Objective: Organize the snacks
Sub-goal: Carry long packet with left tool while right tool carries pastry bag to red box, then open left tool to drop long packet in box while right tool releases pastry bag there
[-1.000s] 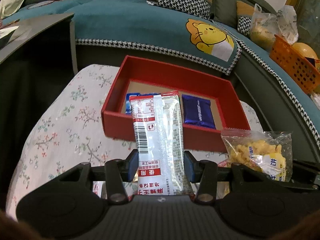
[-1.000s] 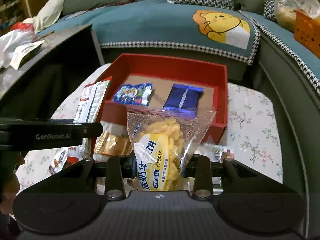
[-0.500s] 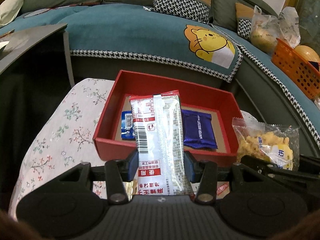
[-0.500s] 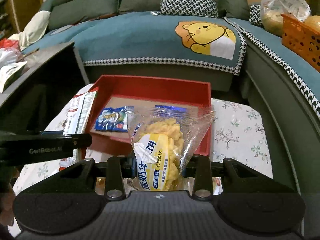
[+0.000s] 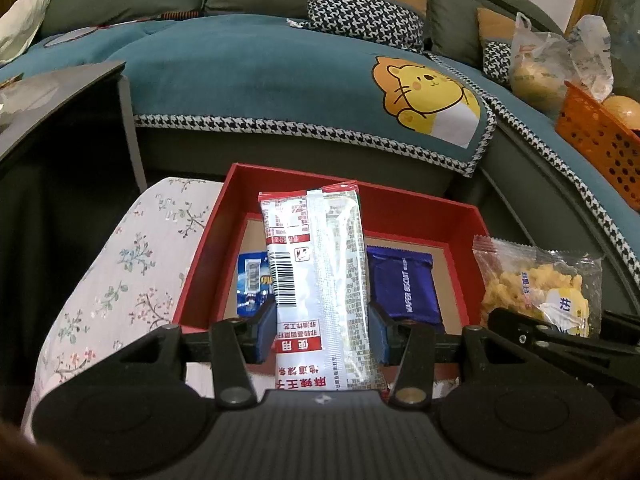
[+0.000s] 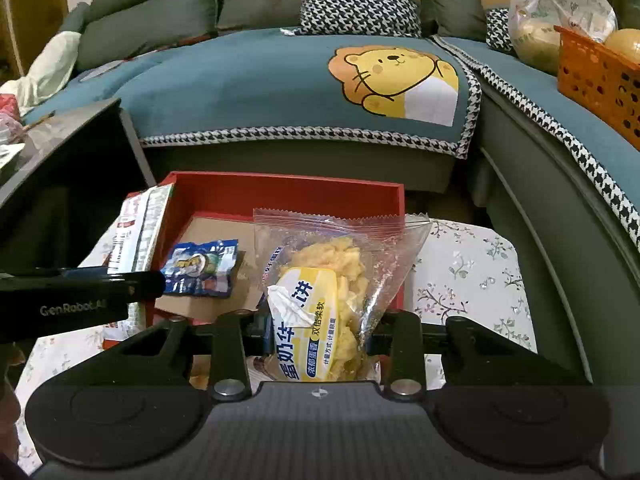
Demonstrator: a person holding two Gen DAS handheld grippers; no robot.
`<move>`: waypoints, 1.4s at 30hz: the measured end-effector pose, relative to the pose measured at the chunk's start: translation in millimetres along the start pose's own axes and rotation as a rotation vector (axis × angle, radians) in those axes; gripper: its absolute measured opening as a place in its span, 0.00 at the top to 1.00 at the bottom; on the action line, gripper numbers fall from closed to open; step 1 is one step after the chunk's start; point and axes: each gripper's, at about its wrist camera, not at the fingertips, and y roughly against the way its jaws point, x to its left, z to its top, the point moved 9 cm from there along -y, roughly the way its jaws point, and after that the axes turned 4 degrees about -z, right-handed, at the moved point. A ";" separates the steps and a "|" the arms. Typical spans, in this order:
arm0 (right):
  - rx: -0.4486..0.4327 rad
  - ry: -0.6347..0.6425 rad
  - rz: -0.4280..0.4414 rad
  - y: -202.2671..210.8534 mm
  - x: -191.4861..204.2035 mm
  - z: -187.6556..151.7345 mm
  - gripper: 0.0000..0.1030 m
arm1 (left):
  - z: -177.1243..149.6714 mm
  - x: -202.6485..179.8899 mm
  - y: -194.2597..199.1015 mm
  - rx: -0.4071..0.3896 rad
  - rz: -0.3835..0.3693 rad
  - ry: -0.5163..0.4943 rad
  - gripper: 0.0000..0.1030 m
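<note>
Left claw (image 5: 322,332), with red-and-white packet (image 5: 316,280): advanced from short of the red box (image 5: 416,208) to over its near wall. Right claw (image 6: 320,332), with clear egg-biscuit bag (image 6: 332,280): advanced likewise, bag now overlapping box interior.

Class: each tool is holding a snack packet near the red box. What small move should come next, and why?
Probably carry both a little further forward over the red box, then release. The left tool grips the red-and-white packet, the right tool the clear biscuit bag; both sit at the box's near edge, where two packets already lie inside.
</note>
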 end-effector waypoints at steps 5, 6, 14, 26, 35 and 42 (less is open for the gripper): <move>-0.003 -0.011 -0.004 -10.0 -3.2 6.4 0.57 | 8.0 0.9 -11.0 0.001 0.012 -0.001 0.36; -0.003 -0.013 -0.004 -12.1 -3.8 7.5 0.57 | 9.5 0.8 -13.5 0.002 0.014 -0.002 0.36; 0.004 -0.015 -0.005 -33.5 -6.8 15.8 0.57 | 20.4 -0.8 -33.7 -0.004 0.035 -0.028 0.36; 0.027 -0.037 0.010 -73.1 -3.5 17.3 0.57 | 20.5 5.9 -69.7 0.039 0.069 -0.045 0.36; 0.059 -0.013 0.018 -98.1 2.1 8.7 0.46 | 11.5 4.6 -86.4 0.077 0.080 -0.053 0.36; 0.029 -0.009 0.015 -90.3 2.3 15.0 0.28 | 11.5 2.2 -78.8 0.073 0.072 -0.047 0.34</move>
